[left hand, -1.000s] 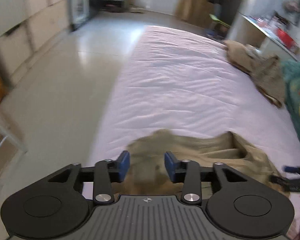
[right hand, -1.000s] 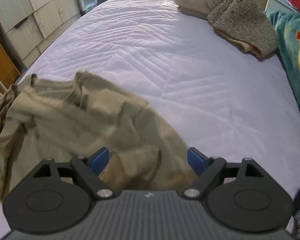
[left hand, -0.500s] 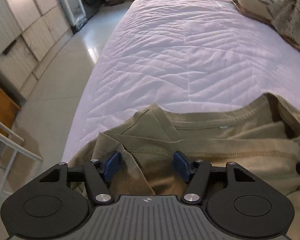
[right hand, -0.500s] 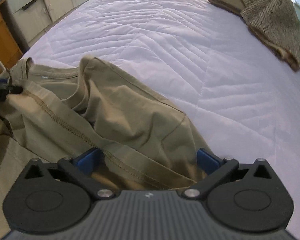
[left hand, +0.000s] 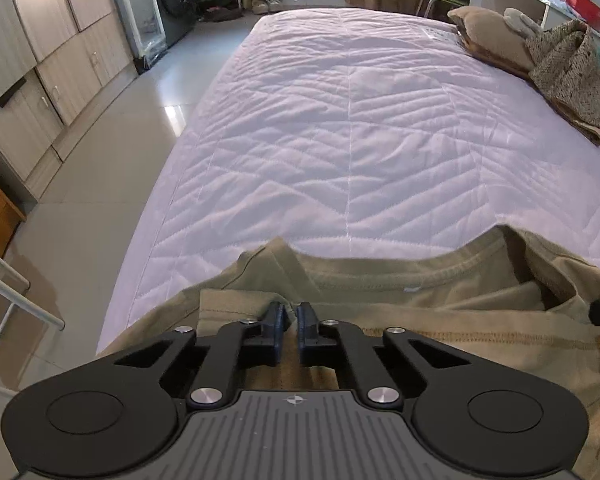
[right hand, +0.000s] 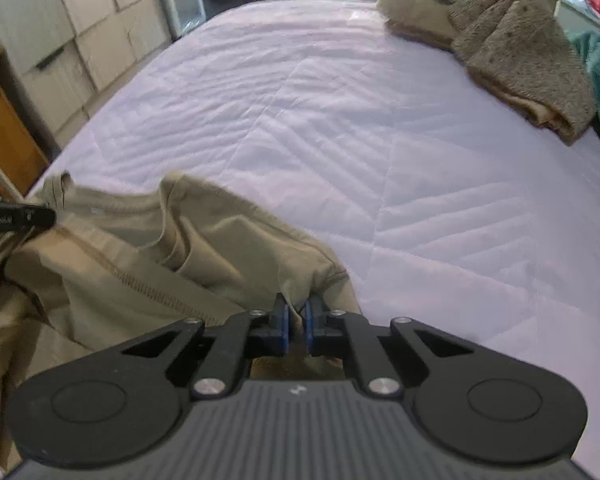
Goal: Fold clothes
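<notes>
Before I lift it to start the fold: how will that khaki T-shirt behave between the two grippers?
Probably floppy: the khaki T-shirt already bunches and creases where the right gripper pinches it. Likely light, thin knit. Expect the span toward the left gripper to sag unless stretched over the bed.

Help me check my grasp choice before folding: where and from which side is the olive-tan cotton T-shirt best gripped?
Probably at the shoulder seams either side of the ribbed collar of the olive-tan cotton T-shirt, coming from the near bed edge. The collar faces away across the white quilted bedspread, so both shoulders lie nearest. The left gripper and right gripper are pinched there.
</notes>
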Tool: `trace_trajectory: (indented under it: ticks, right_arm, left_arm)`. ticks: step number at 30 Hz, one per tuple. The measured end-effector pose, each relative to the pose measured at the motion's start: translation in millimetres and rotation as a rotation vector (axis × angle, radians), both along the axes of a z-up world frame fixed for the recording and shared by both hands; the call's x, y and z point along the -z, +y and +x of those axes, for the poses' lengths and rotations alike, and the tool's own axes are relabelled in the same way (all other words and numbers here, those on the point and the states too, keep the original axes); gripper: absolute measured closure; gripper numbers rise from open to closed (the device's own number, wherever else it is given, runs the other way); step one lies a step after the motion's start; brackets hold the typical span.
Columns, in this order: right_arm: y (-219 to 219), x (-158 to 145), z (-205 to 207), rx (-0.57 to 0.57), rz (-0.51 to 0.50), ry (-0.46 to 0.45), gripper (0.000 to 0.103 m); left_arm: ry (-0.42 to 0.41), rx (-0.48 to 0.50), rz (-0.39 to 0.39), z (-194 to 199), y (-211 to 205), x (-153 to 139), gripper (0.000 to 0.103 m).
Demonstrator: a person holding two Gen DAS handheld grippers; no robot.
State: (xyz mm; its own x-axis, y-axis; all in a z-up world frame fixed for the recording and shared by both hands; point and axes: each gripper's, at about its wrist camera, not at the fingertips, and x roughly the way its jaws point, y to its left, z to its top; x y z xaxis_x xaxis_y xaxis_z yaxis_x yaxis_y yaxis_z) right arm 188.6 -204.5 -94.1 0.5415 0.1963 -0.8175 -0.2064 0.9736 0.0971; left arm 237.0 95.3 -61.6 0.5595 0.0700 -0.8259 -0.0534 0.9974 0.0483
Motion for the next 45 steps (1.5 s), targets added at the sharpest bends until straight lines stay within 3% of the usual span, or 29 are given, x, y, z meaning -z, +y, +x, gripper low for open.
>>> trace_trajectory:
  ticks: [12, 17, 19, 21, 24, 26, 27, 28, 29, 31, 34, 38, 40, 41, 42, 44, 45]
  right_arm:
    - [-37, -41, 25, 0.117, -0.082, -0.160, 0.097]
    - [-64, -63, 37, 0.199, -0.190, -0.224, 0.097]
    - [-84, -68, 43, 0.252, -0.207, -0.225, 0.097]
    - [-98, -60, 49, 0.235, -0.199, -0.177, 0.096]
    - [-115, -45, 52, 0.205, -0.149, -0.045, 0.080]
    - [-123, -47, 39, 0.236, -0.130, -0.041, 0.048]
    - [-127, -51, 31, 0.260, -0.130, -0.060, 0.041]
    - [-132, -57, 23, 0.282, -0.121, -0.071, 0.029]
    - [-138, -62, 16, 0.299, -0.099, -0.071, 0.022]
    - [-150, -66, 7, 0.328, -0.014, -0.038, 0.018]
    - [-160, -53, 7, 0.347, 0.085, 0.037, 0.018]
    - [-156, -30, 13, 0.355, 0.096, 0.051, 0.019]
    - [-152, -17, 16, 0.357, 0.093, 0.053, 0.023]
    - [-150, -11, 18, 0.358, 0.092, 0.054, 0.030]
    - [-148, -6, 21, 0.357, 0.086, 0.055, 0.038]
    - [-144, 1, 22, 0.350, 0.075, 0.051, 0.068]
    - [-142, 0, 18, 0.348, 0.067, 0.039, 0.073]
  left_arm:
    - [-0.086, 0.039, -0.029, 33, -32, -33, 0.098]
    - [-0.087, 0.064, -0.072, 32, -37, -38, 0.096]
    - [-0.078, 0.067, -0.095, 32, -38, -37, 0.095]
    - [-0.064, 0.070, -0.126, 31, -39, -36, 0.093]
    - [-0.033, 0.086, -0.172, 22, -46, -37, 0.089]
    - [-0.031, 0.090, -0.174, 15, -50, -42, 0.088]
    - [-0.030, 0.091, -0.174, 11, -53, -44, 0.086]
    - [-0.027, 0.081, -0.174, 9, -53, -46, 0.081]
    - [-0.027, 0.066, -0.176, 8, -54, -49, 0.078]
    - [-0.022, 0.040, -0.159, 8, -57, -50, 0.064]
    - [-0.022, 0.018, -0.092, 15, -66, -44, 0.052]
    - [0.014, 0.013, -0.063, 20, -76, -25, 0.051]
    - [0.034, 0.013, -0.041, 22, -80, -11, 0.051]
    - [0.041, 0.011, -0.022, 23, -82, -3, 0.052]
    - [0.034, 0.003, -0.029, 23, -80, 2, 0.057]
    - [0.016, -0.016, -0.054, 21, -76, 7, 0.074]
    - [0.009, -0.025, -0.066, 20, -74, 7, 0.089]
